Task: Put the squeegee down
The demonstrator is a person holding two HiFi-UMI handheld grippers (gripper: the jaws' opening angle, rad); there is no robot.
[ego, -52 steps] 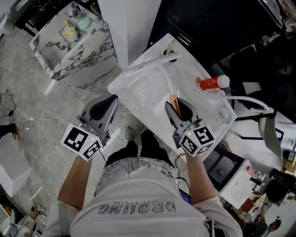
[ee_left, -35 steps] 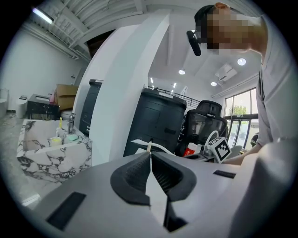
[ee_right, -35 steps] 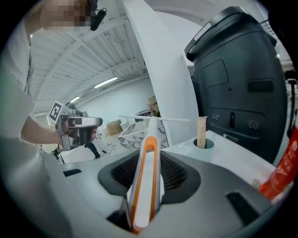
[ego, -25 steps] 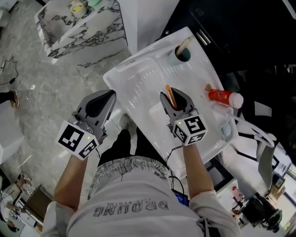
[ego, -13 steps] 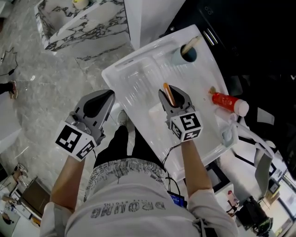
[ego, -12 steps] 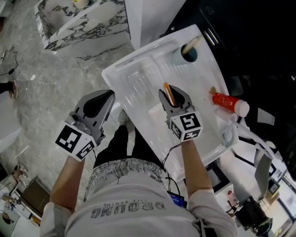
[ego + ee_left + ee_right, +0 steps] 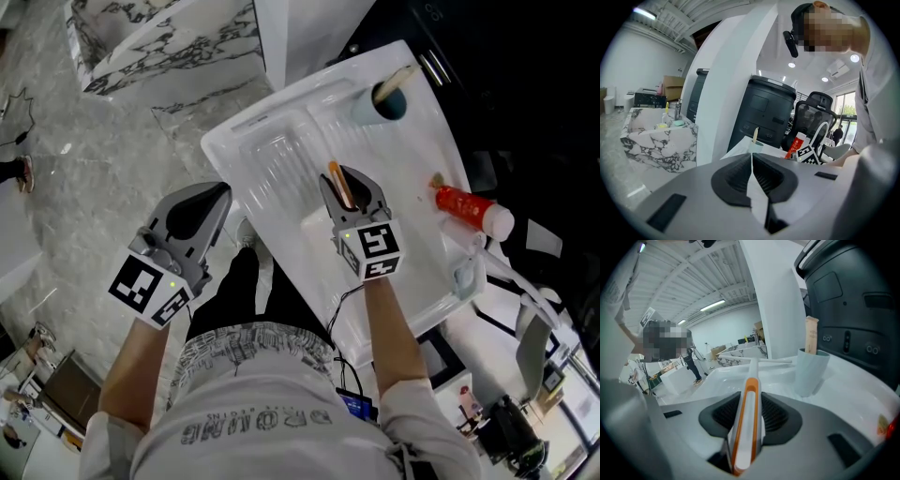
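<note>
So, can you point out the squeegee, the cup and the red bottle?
squeegee (image 7: pixel 747 423): right gripper view, middle of its handle.
cup (image 7: pixel 811 373): right gripper view, its side wall.
red bottle (image 7: pixel 460 204): head view, its red body.

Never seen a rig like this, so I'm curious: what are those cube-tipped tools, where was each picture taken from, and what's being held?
A person holds a two-jaw gripper in each hand; the marker cubes belong to them. One picture is from a head camera looking down; the other two are from cameras riding on each gripper. Below is a white basin with a pale cup holding a wooden stick, and a red bottle. The right gripper clamps a squeegee by its orange-and-white handle. The left gripper is shut, empty, beside the basin.
</note>
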